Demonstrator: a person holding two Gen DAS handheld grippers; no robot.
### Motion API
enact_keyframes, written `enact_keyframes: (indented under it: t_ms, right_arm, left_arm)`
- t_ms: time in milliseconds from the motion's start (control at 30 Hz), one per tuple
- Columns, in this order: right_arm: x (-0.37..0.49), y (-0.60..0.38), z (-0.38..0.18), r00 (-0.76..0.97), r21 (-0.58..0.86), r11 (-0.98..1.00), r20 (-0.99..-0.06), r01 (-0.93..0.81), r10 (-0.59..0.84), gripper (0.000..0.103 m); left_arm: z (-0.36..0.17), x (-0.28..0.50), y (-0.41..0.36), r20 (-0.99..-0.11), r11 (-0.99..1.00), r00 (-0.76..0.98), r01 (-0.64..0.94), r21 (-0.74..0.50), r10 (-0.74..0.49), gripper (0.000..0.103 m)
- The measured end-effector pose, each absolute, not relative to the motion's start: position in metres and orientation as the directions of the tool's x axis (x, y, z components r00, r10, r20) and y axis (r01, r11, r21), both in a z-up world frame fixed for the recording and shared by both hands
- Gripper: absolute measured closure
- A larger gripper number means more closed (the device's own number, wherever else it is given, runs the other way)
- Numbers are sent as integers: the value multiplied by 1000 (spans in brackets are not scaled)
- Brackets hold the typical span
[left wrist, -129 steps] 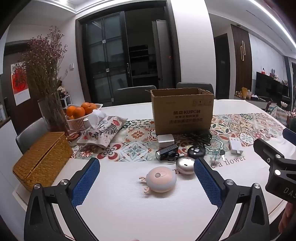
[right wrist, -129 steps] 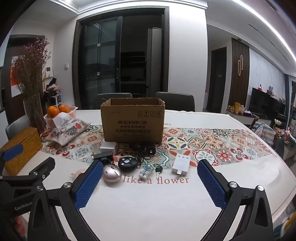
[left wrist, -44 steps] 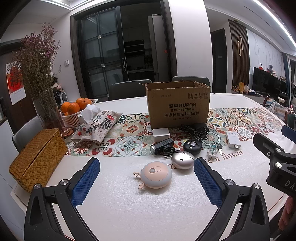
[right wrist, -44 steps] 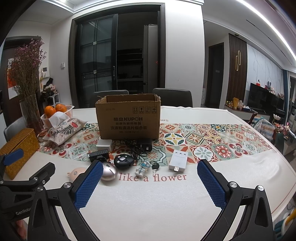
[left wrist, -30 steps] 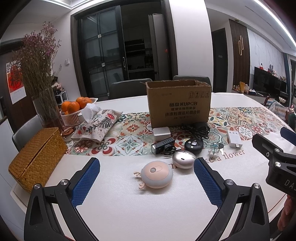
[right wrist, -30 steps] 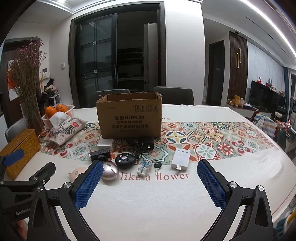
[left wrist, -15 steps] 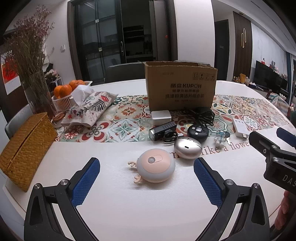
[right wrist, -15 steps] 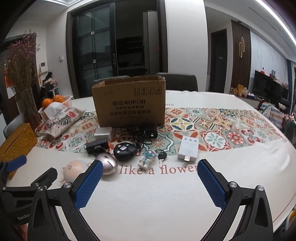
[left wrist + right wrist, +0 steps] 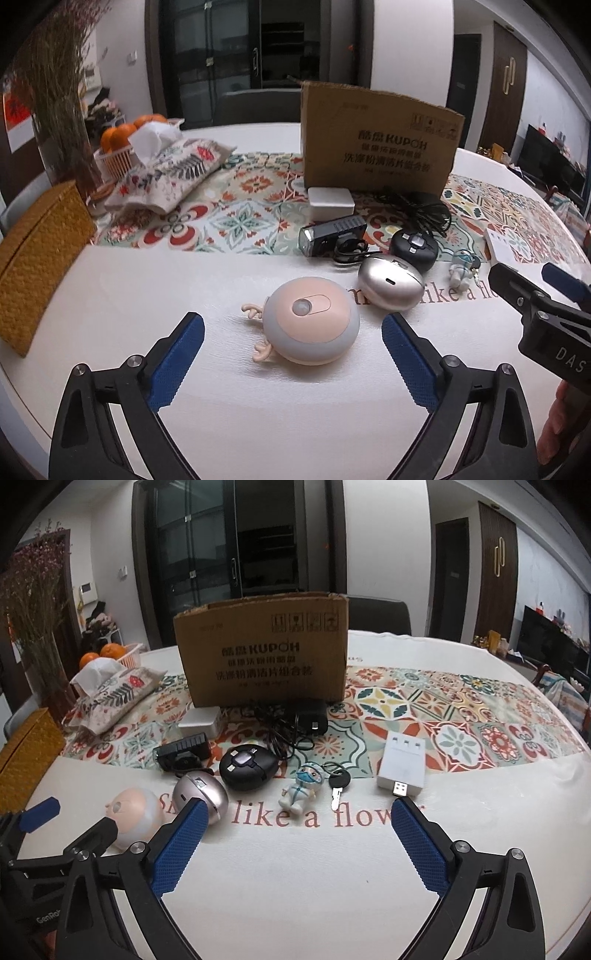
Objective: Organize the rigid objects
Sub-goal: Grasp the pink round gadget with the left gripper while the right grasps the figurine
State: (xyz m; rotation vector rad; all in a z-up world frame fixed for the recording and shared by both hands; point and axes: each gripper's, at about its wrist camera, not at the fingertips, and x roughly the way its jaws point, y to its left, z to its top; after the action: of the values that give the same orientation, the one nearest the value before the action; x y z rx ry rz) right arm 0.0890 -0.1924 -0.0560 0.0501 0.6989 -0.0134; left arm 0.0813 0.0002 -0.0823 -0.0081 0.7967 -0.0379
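Two grippers spread wide, left gripper (image 9: 291, 354) closing, empty | white table (image 9: 295, 878) | dim room, perhaps dining

right gripper (image 9: 295, 842) jaws wide, empty | figurine keychain (image 9: 300, 789) ahead | cardboard box (image 9: 263, 650) behind

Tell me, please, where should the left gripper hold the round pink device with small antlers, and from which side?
Grip the pink device across its rounded grey sides, coming from the near side and above. The left gripper, jaws closing but touching nothing, already straddles it. Probably avoid the thin antlers on its left.
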Motion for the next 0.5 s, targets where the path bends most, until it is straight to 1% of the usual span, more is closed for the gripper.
enact_keyframes:
  t_ms: [100,300,433,500]
  right_arm:
    - [100,-194,-61,750,54,998,-661,23,18,7]
    - [121,-196,-70,717,70,997,-696,17,37,16]
    - [133,-198,-77,696,81,997,-716,15,48,21]
    - [138,-198,-81,687,84,996,-725,20,47,23]
  left_arm:
    - [-89,90,0,-739,998,671,11,-60,-52,8]
    - [-99,106,0,-776,995,627,-20,-102,-67,10]
    - [-107,115,-1,-804,993,591,-38,-110,-67,17]
    - [-109,117,-1,-811,993,582,-42,-110,-66,17]
